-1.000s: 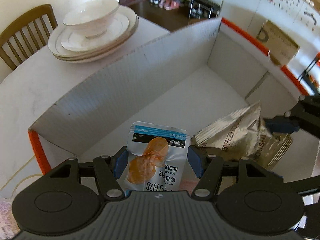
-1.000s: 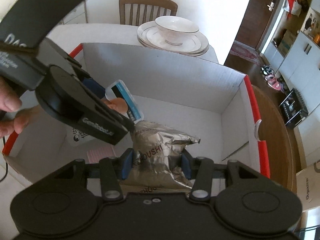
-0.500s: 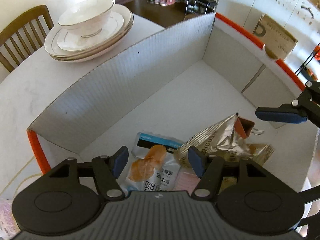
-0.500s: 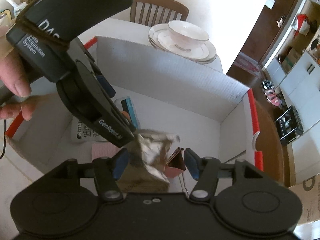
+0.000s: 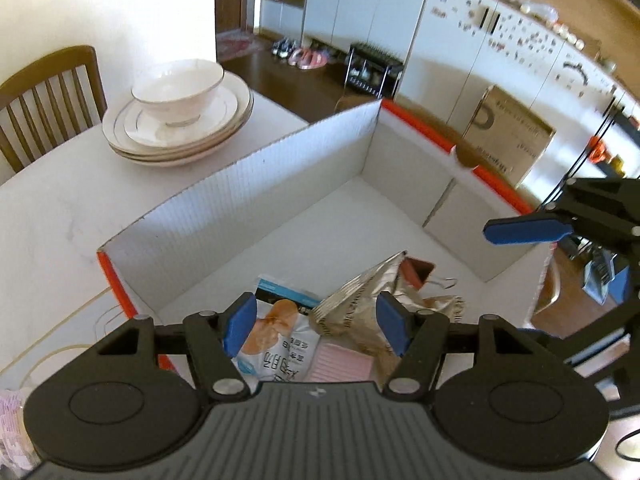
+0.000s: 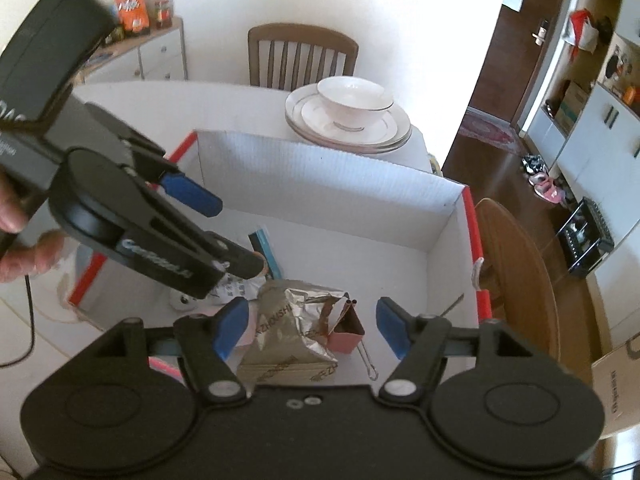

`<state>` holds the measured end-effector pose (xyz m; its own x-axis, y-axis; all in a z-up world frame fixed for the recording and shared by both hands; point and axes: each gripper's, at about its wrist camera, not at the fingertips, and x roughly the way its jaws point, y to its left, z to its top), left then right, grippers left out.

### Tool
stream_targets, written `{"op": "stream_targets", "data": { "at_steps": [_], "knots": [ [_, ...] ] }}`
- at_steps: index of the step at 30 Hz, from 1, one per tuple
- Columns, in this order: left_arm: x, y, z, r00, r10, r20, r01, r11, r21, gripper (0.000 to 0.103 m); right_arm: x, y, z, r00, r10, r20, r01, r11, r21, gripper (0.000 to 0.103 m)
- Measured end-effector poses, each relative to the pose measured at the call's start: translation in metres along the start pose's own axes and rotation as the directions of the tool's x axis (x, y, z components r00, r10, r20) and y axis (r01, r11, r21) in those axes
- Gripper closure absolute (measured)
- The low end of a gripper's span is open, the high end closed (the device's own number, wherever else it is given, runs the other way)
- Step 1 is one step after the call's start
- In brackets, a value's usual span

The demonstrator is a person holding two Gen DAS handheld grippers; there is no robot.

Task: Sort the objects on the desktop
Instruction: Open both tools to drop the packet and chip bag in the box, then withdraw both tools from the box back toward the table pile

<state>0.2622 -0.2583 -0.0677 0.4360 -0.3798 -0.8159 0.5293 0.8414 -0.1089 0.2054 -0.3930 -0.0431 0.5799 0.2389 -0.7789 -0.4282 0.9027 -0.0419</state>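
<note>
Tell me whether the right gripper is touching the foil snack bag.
Apart. In the right wrist view the right gripper is open above the foil snack bag, which lies on the box floor, clear of both fingers.

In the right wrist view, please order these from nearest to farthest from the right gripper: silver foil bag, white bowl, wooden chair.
From the right gripper:
1. Crinkled silver foil snack bag, in the box, just below the jaws.
2. White gold-rimmed bowl on stacked plates, beyond the box.
3. Brown wooden chair, behind the table.

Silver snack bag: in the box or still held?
In the box. The silver snack bag lies crumpled on the box floor, and the right gripper above it is open, touching nothing.
</note>
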Motion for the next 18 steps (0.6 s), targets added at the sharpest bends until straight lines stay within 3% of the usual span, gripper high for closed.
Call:
{"op": "stream_targets", "data": {
  "at_steps": [13, 18],
  "knots": [
    [-0.066, 0.003, -0.027, 0.990, -0.040, 0.132, 0.039, 0.999, 0.006, 0.038, -0.030, 0.019, -0.003, 0.998, 0.016, 0.058, -0.022, 0.994, 0.109, 0.021],
    [-0.091, 0.015, -0.045, 0.985, -0.047, 0.166, 0.046, 0.999, 0.009, 0.031, -0.036, 0.036, -0.003, 0.997, 0.007, 0.072, -0.017, 0.990, 0.139, 0.017]
  ]
}}
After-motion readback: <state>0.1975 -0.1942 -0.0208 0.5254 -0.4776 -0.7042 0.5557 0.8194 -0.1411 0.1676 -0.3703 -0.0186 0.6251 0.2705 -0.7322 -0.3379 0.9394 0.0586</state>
